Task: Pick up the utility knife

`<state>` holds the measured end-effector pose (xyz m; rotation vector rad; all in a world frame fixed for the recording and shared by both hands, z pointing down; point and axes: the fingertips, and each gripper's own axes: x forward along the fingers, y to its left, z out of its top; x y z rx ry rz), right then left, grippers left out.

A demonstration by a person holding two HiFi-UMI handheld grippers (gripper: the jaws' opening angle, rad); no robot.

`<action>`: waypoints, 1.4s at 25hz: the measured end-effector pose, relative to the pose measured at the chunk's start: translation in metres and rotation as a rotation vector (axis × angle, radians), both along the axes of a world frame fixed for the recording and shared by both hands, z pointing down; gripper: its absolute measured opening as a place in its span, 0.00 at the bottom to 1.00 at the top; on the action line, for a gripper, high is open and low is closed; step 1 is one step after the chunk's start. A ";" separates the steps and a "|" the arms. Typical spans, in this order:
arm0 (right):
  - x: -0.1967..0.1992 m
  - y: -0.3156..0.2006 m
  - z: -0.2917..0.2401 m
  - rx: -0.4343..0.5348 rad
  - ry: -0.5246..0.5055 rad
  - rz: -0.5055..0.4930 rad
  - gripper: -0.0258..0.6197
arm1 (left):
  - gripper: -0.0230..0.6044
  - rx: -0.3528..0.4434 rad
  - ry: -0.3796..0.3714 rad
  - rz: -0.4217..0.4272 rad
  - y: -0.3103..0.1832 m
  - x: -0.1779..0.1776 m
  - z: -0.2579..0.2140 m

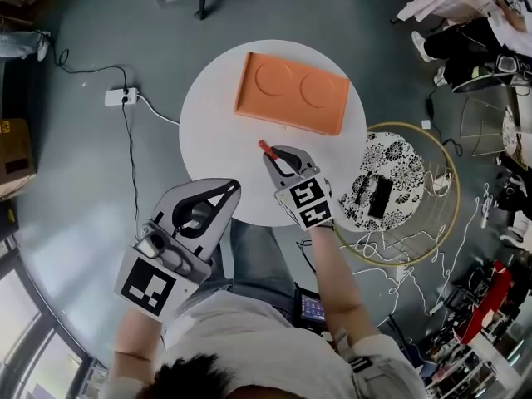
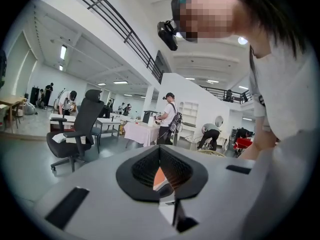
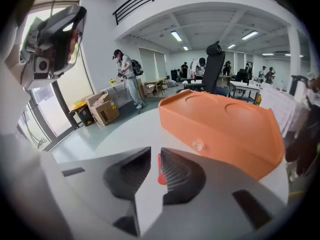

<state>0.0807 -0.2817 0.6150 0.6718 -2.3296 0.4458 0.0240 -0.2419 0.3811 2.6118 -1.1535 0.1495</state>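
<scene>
1. Round white table (image 1: 208,115), seen from above in an open workshop.
2. Right gripper (image 1: 273,158) has its jaws squeezed on the red utility knife (image 1: 265,147), near an orange tray (image 1: 291,91).
3. Left gripper (image 1: 226,189) is closed and empty at the table's near edge.
4. Best move is probably a straight, level lift with a firm squeeze.
5. The jaws hide most of the knife; its blade, and whether it touches the table, cannot be made out.

The right tool (image 1: 279,156) hides most of the utility knife (image 1: 264,147); only a red end shows. The left tool (image 1: 233,187) covers part of the desk's (image 1: 216,123) near edge.
</scene>
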 end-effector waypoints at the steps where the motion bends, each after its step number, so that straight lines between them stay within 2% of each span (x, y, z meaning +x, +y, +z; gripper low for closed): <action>1: 0.000 0.000 0.007 -0.009 0.024 -0.010 0.13 | 0.05 -0.003 0.001 -0.005 -0.001 -0.001 0.001; 11: 0.001 -0.002 0.040 -0.024 0.202 -0.077 0.16 | 0.05 -0.026 0.006 -0.027 0.001 -0.012 0.009; 24: -0.001 0.000 0.043 0.013 0.346 -0.082 0.13 | 0.05 -0.043 0.019 -0.034 0.003 -0.012 0.015; 30: 0.001 0.002 0.042 -0.002 0.311 -0.034 0.12 | 0.05 -0.035 0.028 -0.051 0.009 -0.017 0.011; 35: -0.004 0.005 0.029 0.024 0.289 -0.016 0.12 | 0.05 -0.021 0.024 -0.063 0.012 -0.027 0.006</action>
